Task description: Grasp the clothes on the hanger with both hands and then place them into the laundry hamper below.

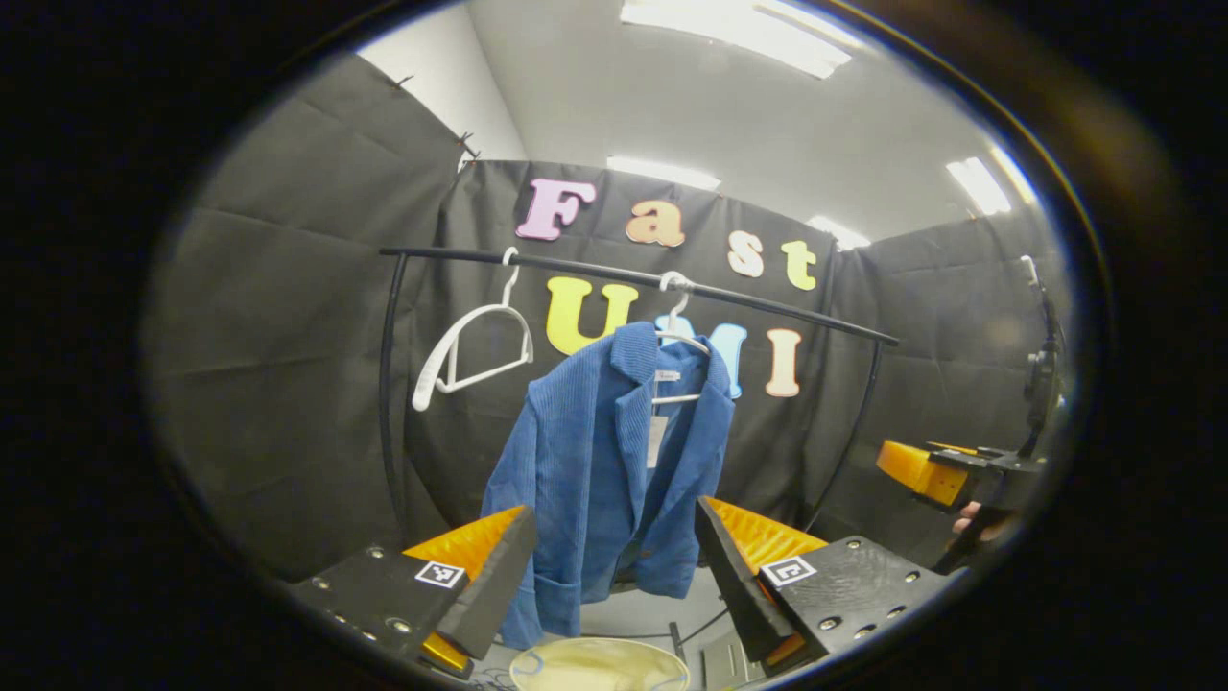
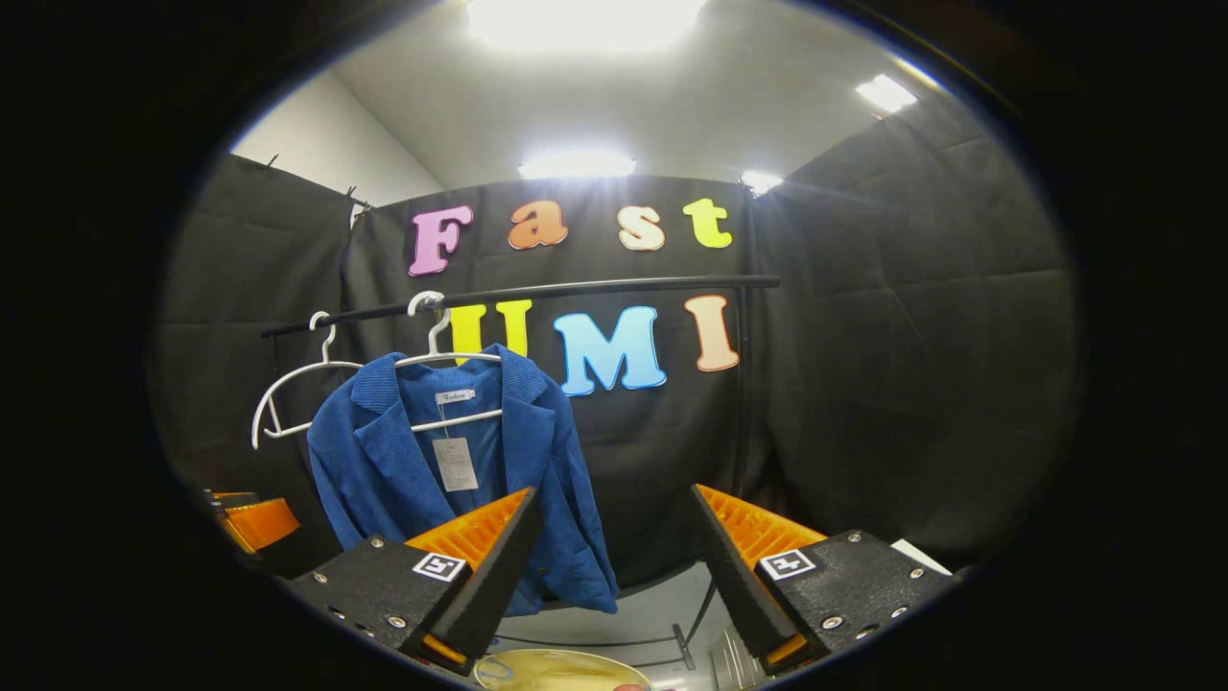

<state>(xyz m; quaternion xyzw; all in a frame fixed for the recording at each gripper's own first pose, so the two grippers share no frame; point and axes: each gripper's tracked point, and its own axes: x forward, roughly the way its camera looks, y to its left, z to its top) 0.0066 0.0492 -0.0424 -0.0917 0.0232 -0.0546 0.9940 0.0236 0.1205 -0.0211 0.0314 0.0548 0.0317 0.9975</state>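
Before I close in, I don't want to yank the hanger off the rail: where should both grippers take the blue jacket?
Probably the blue jacket at its two shoulders, coming from the front. It hangs open on a white hanger, so each shoulder offers a fold for fingers. The left gripper and right gripper are both open and apart from it. The hamper sits below.

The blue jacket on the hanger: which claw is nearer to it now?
Left, probably. The blue jacket hangs straight ahead between the open left claw fingers, untouched. In the right gripper view it hangs off to the left of the open right claw.
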